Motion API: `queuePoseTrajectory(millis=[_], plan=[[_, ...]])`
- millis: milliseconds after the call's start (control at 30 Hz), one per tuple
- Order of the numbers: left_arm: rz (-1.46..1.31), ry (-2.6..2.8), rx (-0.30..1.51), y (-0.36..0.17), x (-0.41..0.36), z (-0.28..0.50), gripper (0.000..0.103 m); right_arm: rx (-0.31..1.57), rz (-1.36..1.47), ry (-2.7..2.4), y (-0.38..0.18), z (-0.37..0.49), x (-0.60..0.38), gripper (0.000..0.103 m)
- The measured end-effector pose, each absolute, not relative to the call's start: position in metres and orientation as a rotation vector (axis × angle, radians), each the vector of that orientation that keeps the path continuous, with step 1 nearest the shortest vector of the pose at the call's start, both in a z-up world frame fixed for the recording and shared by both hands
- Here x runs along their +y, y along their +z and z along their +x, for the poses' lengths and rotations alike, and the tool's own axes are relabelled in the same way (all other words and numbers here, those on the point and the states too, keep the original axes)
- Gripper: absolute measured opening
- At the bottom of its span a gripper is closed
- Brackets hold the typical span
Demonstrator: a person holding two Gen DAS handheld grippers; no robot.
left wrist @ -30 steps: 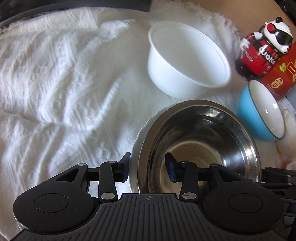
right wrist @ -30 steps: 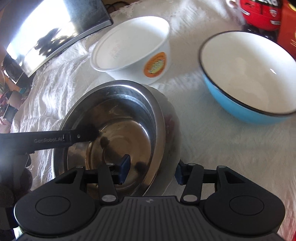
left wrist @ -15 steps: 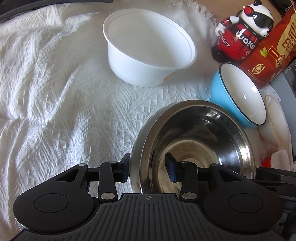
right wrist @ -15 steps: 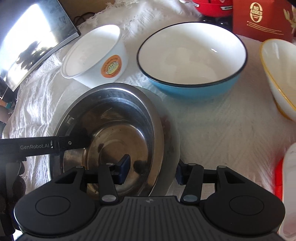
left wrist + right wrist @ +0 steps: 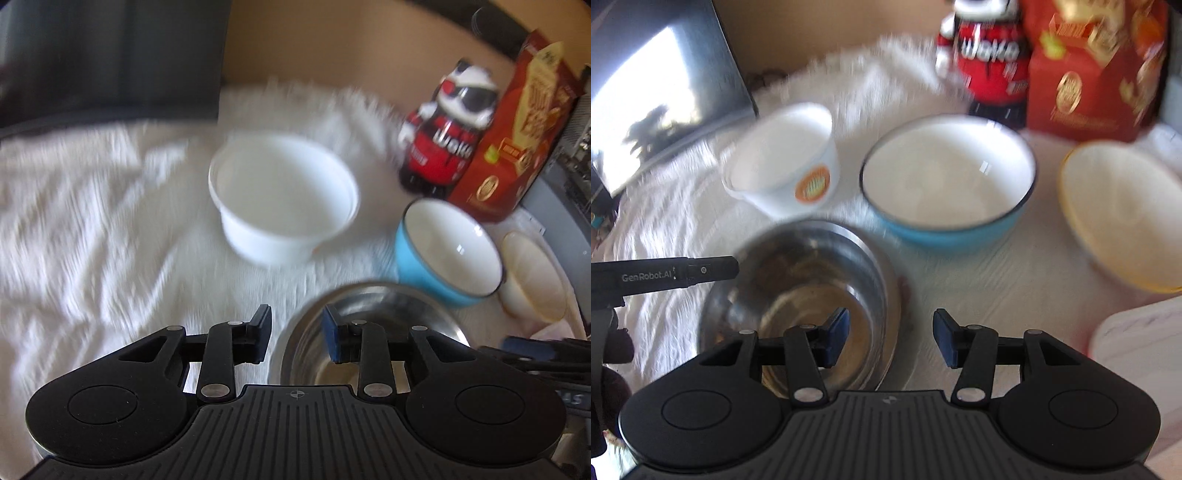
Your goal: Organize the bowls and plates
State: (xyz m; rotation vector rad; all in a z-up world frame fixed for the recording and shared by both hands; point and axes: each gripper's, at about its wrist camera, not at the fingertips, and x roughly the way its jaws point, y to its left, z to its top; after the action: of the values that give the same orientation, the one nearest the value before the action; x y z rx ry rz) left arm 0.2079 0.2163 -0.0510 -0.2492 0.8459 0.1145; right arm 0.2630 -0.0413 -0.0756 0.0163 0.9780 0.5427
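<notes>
A steel bowl (image 5: 388,306) (image 5: 812,266) rests on the white cloth (image 5: 92,221). My left gripper (image 5: 295,332) straddles its left rim; its jaws are closing, and the pads stand clear of the metal. My right gripper (image 5: 890,334) straddles the right rim, its jaws opening slightly, with gaps on both sides. One left gripper finger (image 5: 701,271) shows at the bowl's far rim. Behind it stand a white plastic bowl (image 5: 284,195) (image 5: 783,162), a blue bowl (image 5: 447,247) (image 5: 945,173) and a yellow-rimmed bowl (image 5: 532,277) (image 5: 1119,210).
A panda figure (image 5: 450,129) (image 5: 990,62) and a red box (image 5: 517,140) (image 5: 1089,74) stand at the back right. A dark monitor (image 5: 657,92) borders the cloth at the back left. A white object (image 5: 1137,339) lies at the near right.
Both grippers have risen and drawn back from the steel bowl, which now looks smaller and lower in both views. The left jaws have narrowed. More of the back of the table shows.
</notes>
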Motion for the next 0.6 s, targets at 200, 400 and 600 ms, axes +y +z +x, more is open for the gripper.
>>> queuePoseTrajectory(millis=[200, 400, 600], plan=[[-0.283, -0.01, 0.761, -0.034, 0.199, 0.206, 0.033, 0.866, 0.018, 0.369, -0.051, 0.239, -0.081, 0.061], [-0.239, -0.319, 0.807, -0.043, 0.126, 0.221, 0.033, 0.875, -0.029, 0.118, -0.052, 0.211, -0.135, 0.067], [-0.064, -0.469, 0.876, -0.062, 0.032, 0.236, 0.033, 0.887, -0.067, -0.039, -0.066, 0.196, -0.198, 0.079]])
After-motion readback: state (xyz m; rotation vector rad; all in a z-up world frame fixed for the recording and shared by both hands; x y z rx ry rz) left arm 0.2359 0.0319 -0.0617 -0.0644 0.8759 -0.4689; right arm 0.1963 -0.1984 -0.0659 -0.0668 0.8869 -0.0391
